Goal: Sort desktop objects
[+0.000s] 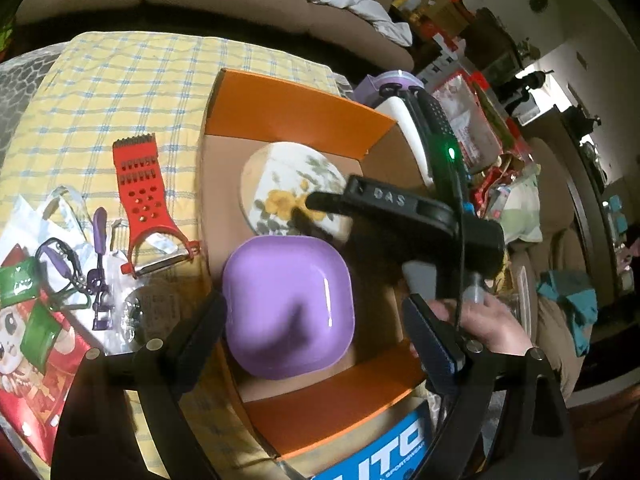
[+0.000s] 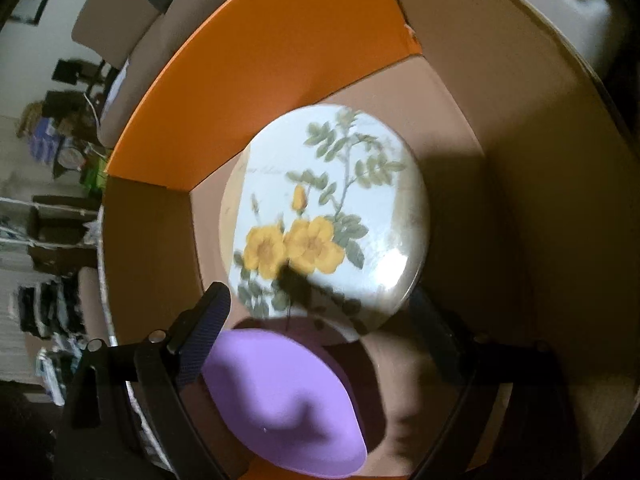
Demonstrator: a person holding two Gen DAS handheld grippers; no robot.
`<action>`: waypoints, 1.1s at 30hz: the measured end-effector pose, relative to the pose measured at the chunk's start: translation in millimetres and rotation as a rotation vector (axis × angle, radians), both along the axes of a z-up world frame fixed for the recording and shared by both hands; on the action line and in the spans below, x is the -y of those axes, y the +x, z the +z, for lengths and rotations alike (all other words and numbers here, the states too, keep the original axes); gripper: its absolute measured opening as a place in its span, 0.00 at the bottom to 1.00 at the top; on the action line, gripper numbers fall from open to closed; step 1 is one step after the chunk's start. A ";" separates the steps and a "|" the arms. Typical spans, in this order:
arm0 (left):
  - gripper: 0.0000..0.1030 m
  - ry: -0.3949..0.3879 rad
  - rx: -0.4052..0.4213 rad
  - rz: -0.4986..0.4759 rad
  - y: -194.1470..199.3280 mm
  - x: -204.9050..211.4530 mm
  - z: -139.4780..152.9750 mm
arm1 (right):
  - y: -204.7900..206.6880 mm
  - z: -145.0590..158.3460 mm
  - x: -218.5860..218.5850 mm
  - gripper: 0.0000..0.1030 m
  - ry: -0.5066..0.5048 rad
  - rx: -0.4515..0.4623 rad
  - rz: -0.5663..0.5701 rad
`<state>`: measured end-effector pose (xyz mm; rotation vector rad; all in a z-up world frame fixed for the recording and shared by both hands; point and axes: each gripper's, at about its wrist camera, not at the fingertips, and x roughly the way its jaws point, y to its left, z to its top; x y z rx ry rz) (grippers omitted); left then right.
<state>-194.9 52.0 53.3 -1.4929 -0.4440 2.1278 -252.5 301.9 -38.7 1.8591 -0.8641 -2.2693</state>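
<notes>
An orange cardboard box stands open on the checked cloth. Inside it lie a purple square plate and, behind it, a round white plate with yellow flowers. My left gripper hangs open above the purple plate, and its pads do not touch it. In the right wrist view the flowered plate fills the box floor, with the purple plate overlapping its near rim. My right gripper is open over that rim and holds nothing. One of its black fingers reaches across the flowered plate.
Left of the box on the checked cloth lie a red grater-peeler, a purple eyelash curler, a key clip, green items and a red cartoon packet. A hand is at the right. A sofa and clutter lie beyond.
</notes>
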 end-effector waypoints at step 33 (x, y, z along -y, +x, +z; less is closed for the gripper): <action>0.88 -0.017 0.090 -0.069 -0.9 -56.3 -5.5 | 114.5 84.3 0.1 0.18 0.700 0.137 0.600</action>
